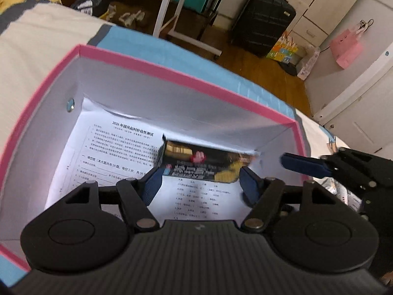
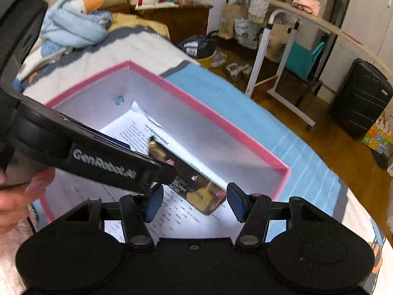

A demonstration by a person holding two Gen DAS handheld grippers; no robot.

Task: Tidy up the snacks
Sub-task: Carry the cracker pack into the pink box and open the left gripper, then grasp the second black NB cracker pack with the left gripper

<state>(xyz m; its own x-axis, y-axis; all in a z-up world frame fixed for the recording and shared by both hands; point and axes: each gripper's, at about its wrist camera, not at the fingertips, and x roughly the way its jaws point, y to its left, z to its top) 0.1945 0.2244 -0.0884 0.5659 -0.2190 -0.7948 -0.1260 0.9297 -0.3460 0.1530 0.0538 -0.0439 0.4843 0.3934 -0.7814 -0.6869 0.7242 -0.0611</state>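
A pink-rimmed box (image 1: 172, 76) with white inner walls sits on the bed, also seen in the right wrist view (image 2: 208, 113). Printed paper sheets (image 1: 118, 147) line its bottom. A black and gold snack pack (image 1: 201, 162) lies on the paper near the far wall, also seen in the right wrist view (image 2: 196, 184). My left gripper (image 1: 200, 184) is open just above the pack, its pads apart from it. My right gripper (image 2: 194, 202) is open and empty at the box's near right corner; it shows in the left wrist view (image 1: 302, 164).
The box rests on a blue and white bedspread (image 2: 294, 147). A plush goose (image 2: 73, 22) lies at the bed's head. A black suitcase (image 1: 262, 22), a white rack (image 2: 270, 61) and white cabinets (image 1: 356, 93) stand on the wooden floor beyond the bed.
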